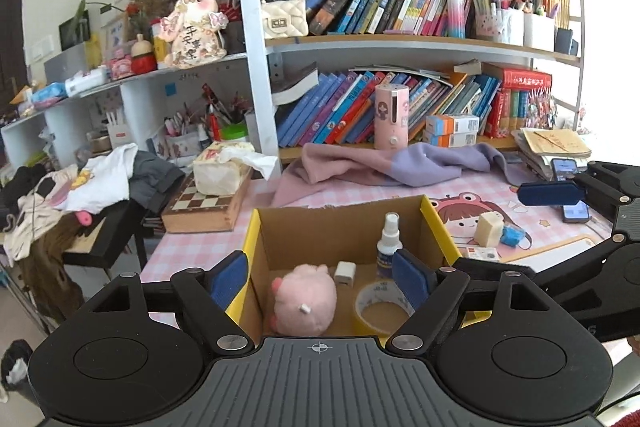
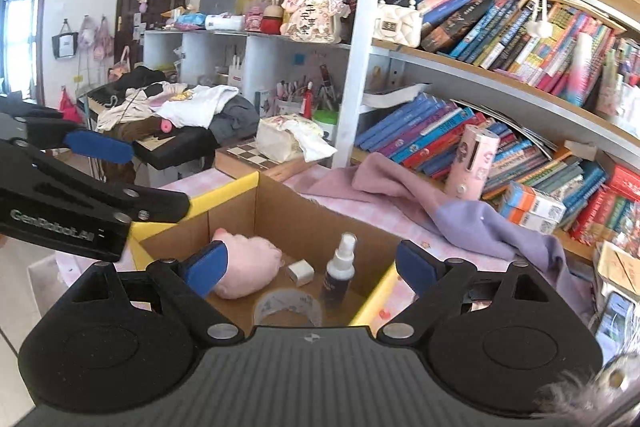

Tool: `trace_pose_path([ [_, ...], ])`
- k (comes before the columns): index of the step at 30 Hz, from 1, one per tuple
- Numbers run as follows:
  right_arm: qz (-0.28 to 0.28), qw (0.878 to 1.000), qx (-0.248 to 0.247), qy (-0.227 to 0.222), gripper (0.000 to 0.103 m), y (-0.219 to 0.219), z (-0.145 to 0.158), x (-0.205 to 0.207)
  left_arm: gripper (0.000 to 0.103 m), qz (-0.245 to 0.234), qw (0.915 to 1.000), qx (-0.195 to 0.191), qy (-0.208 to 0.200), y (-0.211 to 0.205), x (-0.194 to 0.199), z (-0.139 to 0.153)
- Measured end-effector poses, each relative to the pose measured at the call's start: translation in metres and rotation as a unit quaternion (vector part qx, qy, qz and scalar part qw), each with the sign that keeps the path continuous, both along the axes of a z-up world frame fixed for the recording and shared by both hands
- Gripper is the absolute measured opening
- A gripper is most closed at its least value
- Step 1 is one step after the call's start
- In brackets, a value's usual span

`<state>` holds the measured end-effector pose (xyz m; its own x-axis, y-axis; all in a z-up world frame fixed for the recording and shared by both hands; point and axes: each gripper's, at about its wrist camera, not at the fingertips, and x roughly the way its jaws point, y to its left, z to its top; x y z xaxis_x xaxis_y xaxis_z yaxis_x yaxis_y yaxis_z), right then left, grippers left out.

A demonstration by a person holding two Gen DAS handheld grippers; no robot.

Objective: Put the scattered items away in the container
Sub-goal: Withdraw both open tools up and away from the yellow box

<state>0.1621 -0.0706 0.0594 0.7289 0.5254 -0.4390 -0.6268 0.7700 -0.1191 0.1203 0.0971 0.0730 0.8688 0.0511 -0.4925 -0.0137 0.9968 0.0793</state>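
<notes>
Pink gingham desk mat (image 1: 192, 251), corrugated cardboard box (image 1: 340, 223) holding fuzzy plush (image 1: 306, 297), both grippers' jaws apart, empty

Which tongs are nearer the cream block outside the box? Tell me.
Right. The right tongs reach over the mat just above the cream block; the left tongs hang open over the box, on the far side of its yellow wall.

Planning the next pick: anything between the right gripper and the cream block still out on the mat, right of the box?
Nothing visible. In the left wrist view the right gripper sits open above the cream block, with bare mat between. A blue item touches the block's right side. The box is open-topped.
</notes>
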Motion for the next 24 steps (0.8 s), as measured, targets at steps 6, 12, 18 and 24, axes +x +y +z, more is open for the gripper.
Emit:
trace_pose_path([
  [6, -0.028, 1.0, 0.007, -0.007, 0.091, -0.016, -0.002, -0.029, 0.087, 0.014, 0.9999, -0.007, -0.004, -0.006, -0.029, -0.006],
  [12, -0.066, 0.998, 0.008, -0.004, 0.092, -0.033, -0.012, -0.051, 0.088, 0.035, 0.9993, -0.01, 0.008, -0.013, -0.05, -0.019],
  [18, -0.096, 0.995, 0.013, 0.007, 0.092, -0.049, -0.024, -0.072, 0.088, 0.049, 0.9982, -0.032, 0.012, -0.017, -0.074, -0.026],
  [24, -0.113, 0.993, 0.016, 0.015, 0.093, -0.059, -0.034, -0.091, 0.09, 0.054, 0.9983, -0.021, 0.01, -0.029, -0.093, -0.034],
])
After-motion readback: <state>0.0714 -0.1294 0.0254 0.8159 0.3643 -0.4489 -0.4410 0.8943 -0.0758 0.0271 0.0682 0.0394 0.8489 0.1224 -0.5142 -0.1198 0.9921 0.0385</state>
